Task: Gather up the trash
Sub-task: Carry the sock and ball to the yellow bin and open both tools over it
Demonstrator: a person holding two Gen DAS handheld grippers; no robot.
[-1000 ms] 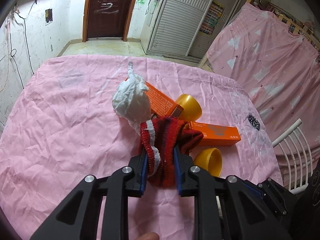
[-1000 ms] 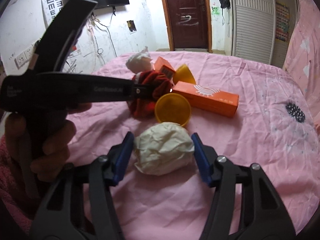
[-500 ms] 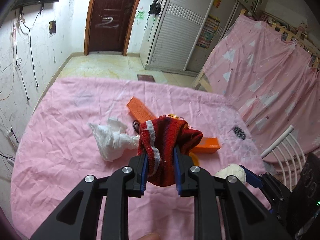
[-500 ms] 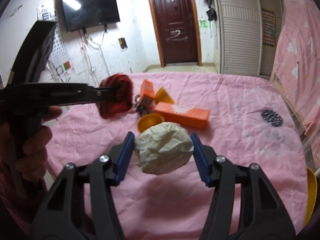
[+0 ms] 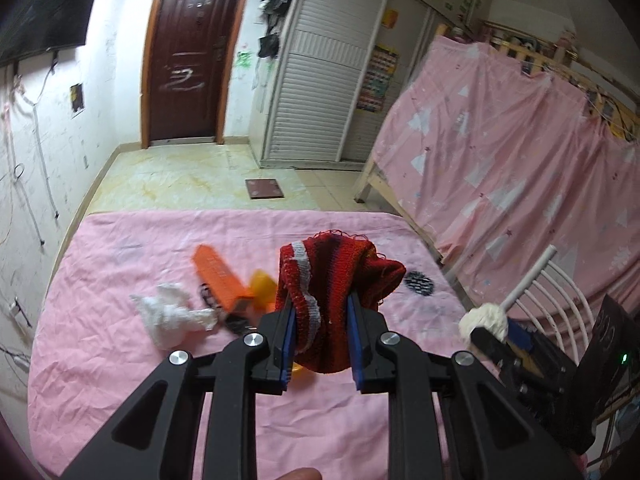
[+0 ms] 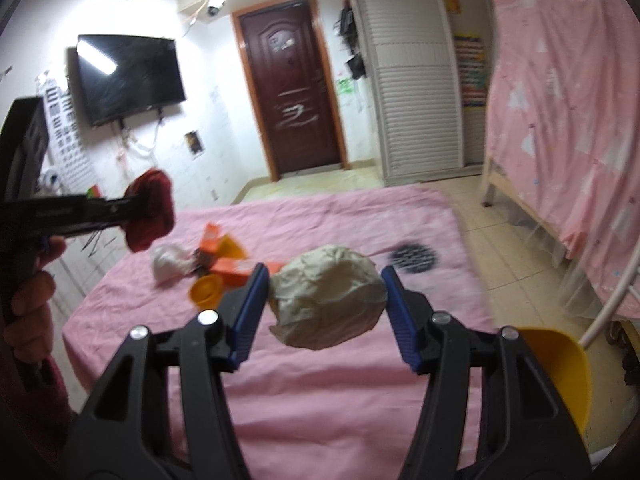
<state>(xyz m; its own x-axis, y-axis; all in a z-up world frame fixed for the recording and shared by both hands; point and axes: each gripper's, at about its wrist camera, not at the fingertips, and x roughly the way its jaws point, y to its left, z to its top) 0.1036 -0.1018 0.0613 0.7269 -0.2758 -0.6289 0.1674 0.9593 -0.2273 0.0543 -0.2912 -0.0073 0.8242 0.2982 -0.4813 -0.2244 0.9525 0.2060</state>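
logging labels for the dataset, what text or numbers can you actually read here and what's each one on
"2" or "Z", a white scrawl: on the dark door; which of the two I cannot tell.
Print on the orange box: blurred, unreadable.
Lettering on the left gripper arm: blurred, unreadable.
Chart of rows on the wall left of the TV: blurred, unreadable.
Colourful posters on the wardrobe: too small to read.

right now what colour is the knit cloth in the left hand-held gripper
Red with a white stripe, on the knit cloth in the left hand-held gripper; the left wrist view shows it best.
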